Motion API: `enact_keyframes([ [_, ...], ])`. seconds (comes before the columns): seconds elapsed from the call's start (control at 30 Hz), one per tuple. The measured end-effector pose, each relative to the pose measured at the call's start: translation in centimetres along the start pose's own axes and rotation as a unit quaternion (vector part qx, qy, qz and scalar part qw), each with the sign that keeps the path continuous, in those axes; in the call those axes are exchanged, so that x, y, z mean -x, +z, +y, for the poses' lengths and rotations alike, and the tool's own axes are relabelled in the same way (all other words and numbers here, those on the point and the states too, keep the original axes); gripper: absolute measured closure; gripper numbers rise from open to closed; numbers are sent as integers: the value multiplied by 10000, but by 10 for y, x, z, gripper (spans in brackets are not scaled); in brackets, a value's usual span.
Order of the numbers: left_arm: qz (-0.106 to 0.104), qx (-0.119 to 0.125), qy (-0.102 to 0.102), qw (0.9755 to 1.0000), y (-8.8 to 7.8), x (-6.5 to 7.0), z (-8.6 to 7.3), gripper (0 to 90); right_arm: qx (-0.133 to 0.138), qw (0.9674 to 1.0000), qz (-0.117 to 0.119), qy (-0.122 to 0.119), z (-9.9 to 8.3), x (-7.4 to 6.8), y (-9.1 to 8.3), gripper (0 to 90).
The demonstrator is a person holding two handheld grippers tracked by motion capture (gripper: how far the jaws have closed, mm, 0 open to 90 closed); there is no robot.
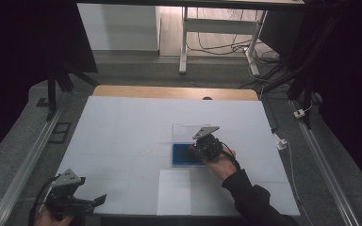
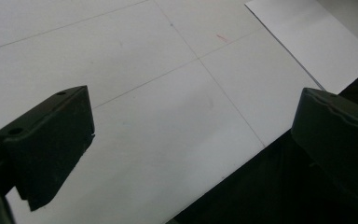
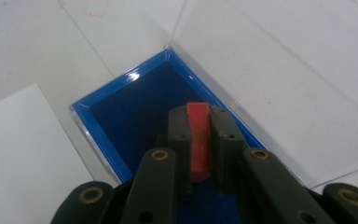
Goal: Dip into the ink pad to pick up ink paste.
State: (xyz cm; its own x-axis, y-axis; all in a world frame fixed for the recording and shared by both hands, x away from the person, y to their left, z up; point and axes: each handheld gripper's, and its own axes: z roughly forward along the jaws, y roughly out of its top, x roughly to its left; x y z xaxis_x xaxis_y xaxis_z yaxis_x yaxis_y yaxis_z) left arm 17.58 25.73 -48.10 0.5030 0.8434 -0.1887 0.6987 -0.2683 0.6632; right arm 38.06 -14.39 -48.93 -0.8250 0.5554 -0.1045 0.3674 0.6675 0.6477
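Observation:
A shallow case with a dark blue lining [image 1: 185,155] [image 3: 140,109] lies open on the white table, its clear lid [image 1: 188,133] [image 3: 270,79] folded back flat. My right gripper [image 1: 199,149] [image 3: 199,135] hangs over the case's near end, shut on a small flat red piece [image 3: 198,142] that stands upright between its pads. My left gripper [image 1: 100,199] [image 2: 191,135] rests low at the table's front left corner, jaws wide apart with nothing between them.
A white sheet of paper [image 1: 174,192] [image 2: 307,37] [image 3: 23,158] lies at the front edge, just before the case. The table's front edge [image 2: 242,161] runs under the left gripper. Desk legs and cables [image 1: 226,42] stand on the floor beyond the table.

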Motion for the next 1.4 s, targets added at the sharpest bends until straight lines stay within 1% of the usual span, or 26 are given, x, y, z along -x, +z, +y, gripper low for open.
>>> enact_keyframes([
  [0.07,9,-9,-3,10000,0,0,0,0,-43,9999,-85,-89,1,-4,1,808],
  [0.17,11,-16,-6,10000,0,0,0,0,-23,10000,-40,-35,1,-2,1,808],
  [0.2,4,-14,-14,10000,0,0,0,0,-12,10000,3,22,0,0,1,808],
  [0.23,0,-13,-17,10000,0,0,0,0,23,9997,137,192,-1,5,1,808],
  [0.27,-4,-6,-12,10000,0,0,0,0,40,9994,204,270,-2,9,1,809],
  [0.3,-10,-6,-17,10000,0,0,0,0,40,9994,204,270,-2,9,1,809],
  [0.4,-38,-12,-38,10000,0,-1,0,0,105,9979,397,495,-4,17,1,809],
  [0.43,-36,-5,-46,10000,0,-1,0,0,109,9976,422,532,-5,18,1,808],
  [0.47,-37,-4,-42,10000,0,-1,0,0,109,9976,425,540,-5,18,1,808],
  [0.53,-37,-10,-31,10000,0,-1,0,0,62,9990,281,353,-3,13,1,808],
  [0.57,-42,-12,-26,10000,0,-1,0,0,62,9990,281,353,-3,13,1,808],
  [0.63,-30,-15,-12,10000,1,0,0,0,38,9996,180,232,-1,8,1,807],
  [0.73,-39,-29,-2,10000,1,0,0,0,53,9998,126,174,-1,6,1,805],
  [0.87,-51,-29,8,10000,1,0,0,0,136,9987,269,407,-4,11,0,803],
  [0.93,-54,-24,1,10000,1,0,0,0,138,9983,304,477,-4,13,0,802],
  [1.13,-54,-26,4,10000,1,0,0,0,218,9983,314,429,-2,14,-5,801],
  [1.17,-52,-27,3,10000,1,0,0,0,308,9981,341,420,0,14,-8,800],
  [1.3,-64,-22,-1,10000,1,-1,0,0,470,9970,412,451,4,14,-17,801],
  [1.33,-64,-23,4,10000,1,-1,0,0,470,9970,412,451,4,14,-17,801],
  [1.4,-77,-15,13,10000,1,-1,0,0,490,9968,502,375,6,13,-20,801],
])
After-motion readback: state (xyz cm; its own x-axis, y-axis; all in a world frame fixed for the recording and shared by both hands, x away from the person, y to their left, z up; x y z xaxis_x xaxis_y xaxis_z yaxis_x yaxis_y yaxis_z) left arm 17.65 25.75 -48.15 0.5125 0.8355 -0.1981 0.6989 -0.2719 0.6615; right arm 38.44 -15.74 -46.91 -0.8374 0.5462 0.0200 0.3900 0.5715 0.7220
